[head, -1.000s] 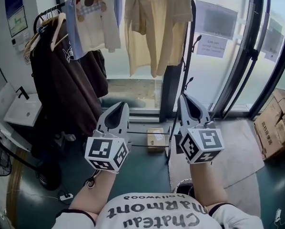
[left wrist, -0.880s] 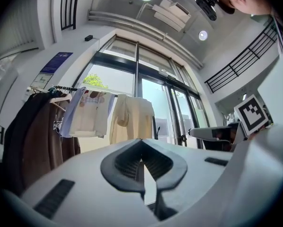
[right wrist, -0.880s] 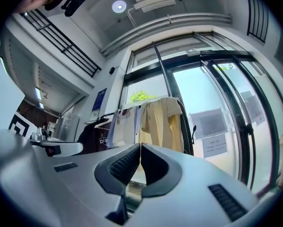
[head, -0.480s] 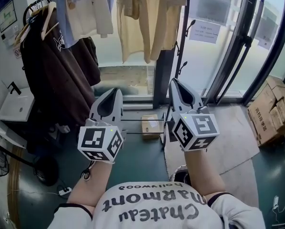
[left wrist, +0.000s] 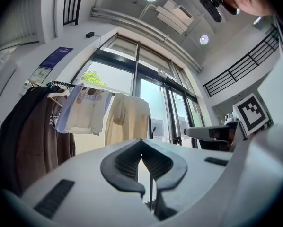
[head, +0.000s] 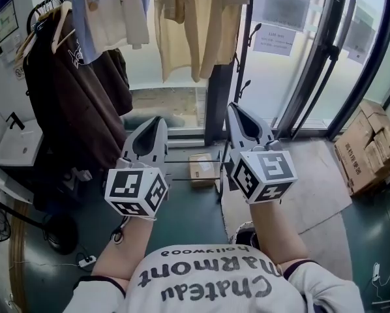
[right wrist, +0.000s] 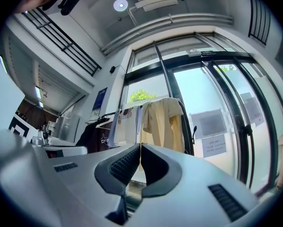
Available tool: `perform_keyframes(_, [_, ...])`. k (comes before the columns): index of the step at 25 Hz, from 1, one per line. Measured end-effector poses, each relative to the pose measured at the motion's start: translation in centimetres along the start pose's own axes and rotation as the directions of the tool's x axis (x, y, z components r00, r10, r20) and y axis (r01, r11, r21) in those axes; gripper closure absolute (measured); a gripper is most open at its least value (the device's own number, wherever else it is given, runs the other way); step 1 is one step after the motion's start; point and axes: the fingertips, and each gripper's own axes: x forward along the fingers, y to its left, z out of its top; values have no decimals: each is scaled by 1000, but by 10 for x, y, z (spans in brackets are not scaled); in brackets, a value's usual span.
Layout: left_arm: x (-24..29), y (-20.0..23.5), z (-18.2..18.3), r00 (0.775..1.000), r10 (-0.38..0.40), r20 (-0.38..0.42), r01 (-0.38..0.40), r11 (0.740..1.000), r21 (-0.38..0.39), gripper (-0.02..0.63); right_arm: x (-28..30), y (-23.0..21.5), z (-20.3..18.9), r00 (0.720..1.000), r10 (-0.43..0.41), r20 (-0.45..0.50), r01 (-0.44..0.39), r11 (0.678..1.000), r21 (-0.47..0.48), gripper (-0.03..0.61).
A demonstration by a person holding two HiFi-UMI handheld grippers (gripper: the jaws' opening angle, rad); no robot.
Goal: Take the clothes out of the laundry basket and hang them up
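Seen from the head camera, the person holds the left gripper (head: 157,120) and the right gripper (head: 233,107) side by side and apart, both aimed at a clothes rack (head: 244,38) in front of glass doors (head: 325,51). The clothes are on that rack: a cream shirt (head: 194,25) beside a white printed top (head: 113,15), with dark brown garments (head: 77,103) on hangers further left. A small cardboard box (head: 201,169) lies on the floor under the rack, larger cardboard boxes (head: 368,152) are stacked at the right edge, and a white basin (head: 15,145) sits at the left. In the left gripper view, the tongs are closed, tips meeting with nothing between them, and the hung clothes show beyond. In the right gripper view, those tongs too are pressed together and empty, the cream shirt straight ahead above the tips.
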Motion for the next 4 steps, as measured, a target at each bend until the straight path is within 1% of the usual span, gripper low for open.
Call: perform_keyframes(4, [-2, -5, 1, 1000, -3, 2, 3, 1000, -4, 604, -4, 0, 2, 1000, 5, 4, -5, 1000, 3, 549])
